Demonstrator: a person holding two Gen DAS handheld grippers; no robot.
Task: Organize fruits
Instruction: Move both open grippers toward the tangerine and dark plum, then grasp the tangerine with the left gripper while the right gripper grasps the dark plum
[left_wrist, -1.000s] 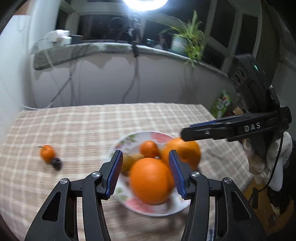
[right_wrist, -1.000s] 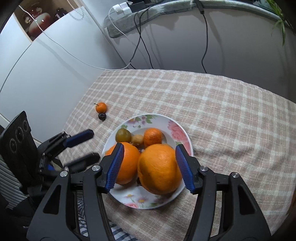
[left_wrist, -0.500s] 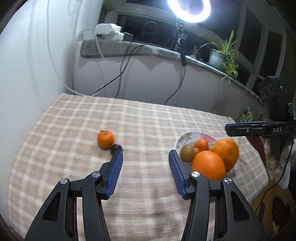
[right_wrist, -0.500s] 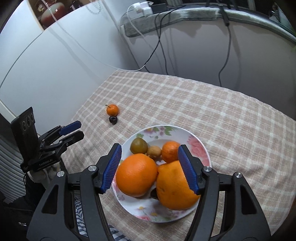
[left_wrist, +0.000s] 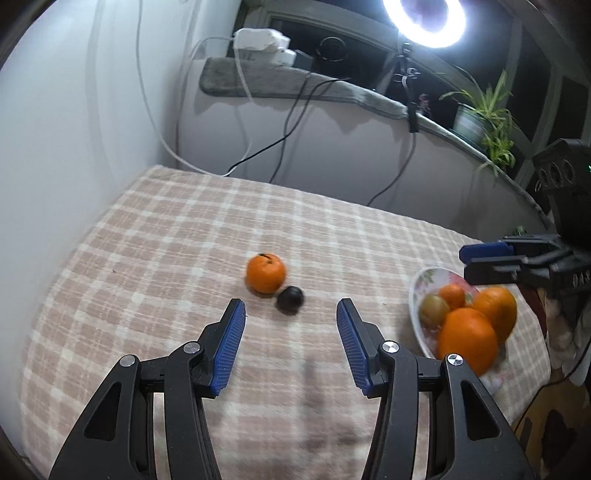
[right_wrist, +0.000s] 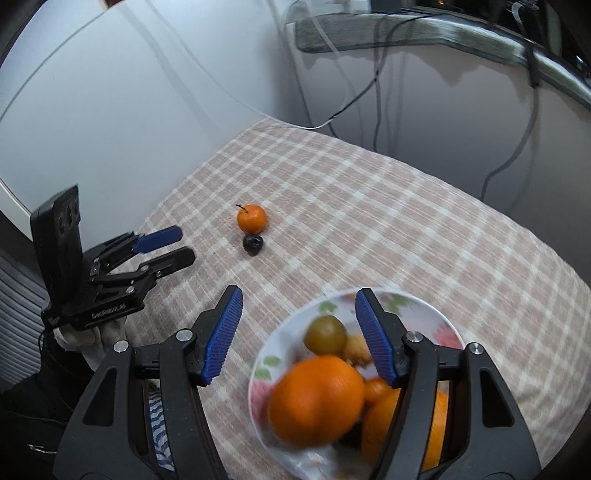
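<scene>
White walls and a grey ledge (left_wrist: 295, 83) strung with cables frame my worktop, which wears a beige-and-cream checked tablecloth (left_wrist: 207, 229); a ring light (left_wrist: 424, 18) glares above the ledge and a potted spider plant (left_wrist: 480, 114) sits at its right end. Out on the cloth I see a small tangerine (left_wrist: 266, 273) with a short dark stem, glossy and bright orange, and touching it on the near side a much smaller, round, nearly black fruit (left_wrist: 290, 299). My left gripper (left_wrist: 291, 314) hangs just short of that pair, its blue ribbed jaws spread wide with nothing between them; the dark fruit lies in line with the gap, a little beyond the tips. To the right, well apart from the two loose fruits, stands a white floral plate (right_wrist: 424, 306) carrying two big oranges (right_wrist: 317, 398), a small tangerine, an olive-green round fruit (right_wrist: 325, 334) and a small brownish one beside it; motion blur softens all of them. My right gripper (right_wrist: 299, 325) hovers over the near-left part of the plate, jaws likewise spread and holding nothing, with the green fruit seen between them. From the right wrist view, the left gripper sits low at the worktop's left edge, pointing toward the loose tangerine.
</scene>
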